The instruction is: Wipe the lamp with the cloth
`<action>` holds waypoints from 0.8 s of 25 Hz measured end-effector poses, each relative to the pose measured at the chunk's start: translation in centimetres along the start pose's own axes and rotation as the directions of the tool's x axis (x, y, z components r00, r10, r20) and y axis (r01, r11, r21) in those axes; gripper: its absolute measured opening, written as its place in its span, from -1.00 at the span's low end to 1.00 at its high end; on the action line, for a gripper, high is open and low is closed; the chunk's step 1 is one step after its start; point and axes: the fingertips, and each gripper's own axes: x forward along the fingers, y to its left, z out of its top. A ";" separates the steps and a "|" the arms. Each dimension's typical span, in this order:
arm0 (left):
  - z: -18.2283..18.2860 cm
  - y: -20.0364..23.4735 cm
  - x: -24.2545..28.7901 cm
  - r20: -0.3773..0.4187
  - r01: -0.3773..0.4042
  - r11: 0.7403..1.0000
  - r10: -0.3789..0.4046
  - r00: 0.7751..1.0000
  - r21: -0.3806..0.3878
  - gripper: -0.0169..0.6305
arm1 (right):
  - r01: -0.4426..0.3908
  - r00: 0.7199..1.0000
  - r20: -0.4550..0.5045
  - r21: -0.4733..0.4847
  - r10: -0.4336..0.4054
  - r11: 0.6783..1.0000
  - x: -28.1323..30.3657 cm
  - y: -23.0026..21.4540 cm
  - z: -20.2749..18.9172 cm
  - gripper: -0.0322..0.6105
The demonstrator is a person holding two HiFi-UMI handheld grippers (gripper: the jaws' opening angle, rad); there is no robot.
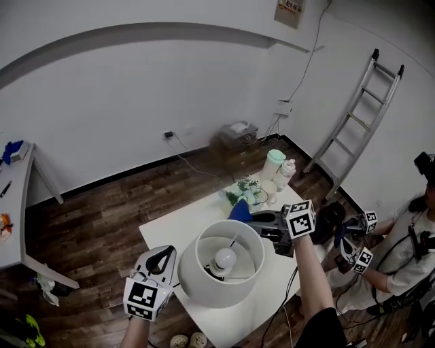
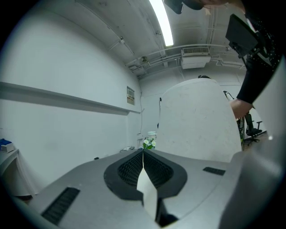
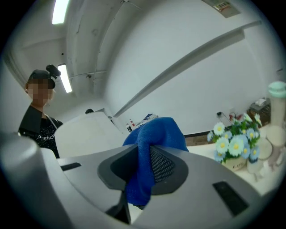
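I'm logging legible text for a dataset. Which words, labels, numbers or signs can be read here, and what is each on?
Wall notice: red print, too small to read.
Flower pot: a short label, too blurred to read.
Person's shirt: light letters, partly cut off, not readable whole.
Marker cubes: square code patterns only, no words.
No text here reads clearly.

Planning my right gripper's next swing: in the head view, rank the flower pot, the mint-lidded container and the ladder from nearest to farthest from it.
1. The flower pot, on the table just beyond the right gripper.
2. The mint-lidded container, at the table's far corner.
3. The ladder, leaning far off to the right.
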 end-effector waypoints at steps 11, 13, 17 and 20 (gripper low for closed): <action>0.8 1.1 -0.9 0.004 -0.018 1.000 0.018 1.000 -0.003 -0.91 | -0.376 0.912 -0.280 -0.275 0.300 0.885 6.0 10.4 11.8 -0.67; 0.8 1.0 -1.1 -0.001 -0.022 1.000 0.022 1.000 -0.003 -0.91 | -0.430 0.867 -0.383 -0.250 0.319 0.868 7.5 10.4 10.8 -0.67; -0.1 0.5 -1.7 -0.018 -0.017 1.000 0.017 1.000 0.004 -0.91 | -0.521 0.765 -0.508 -0.123 0.397 0.845 10.5 9.7 6.9 -0.67; -0.4 0.5 -1.7 -0.024 -0.018 1.000 0.018 1.000 -0.002 -0.91 | -0.507 0.726 -0.567 -0.059 0.389 0.860 12.5 7.8 4.7 -0.67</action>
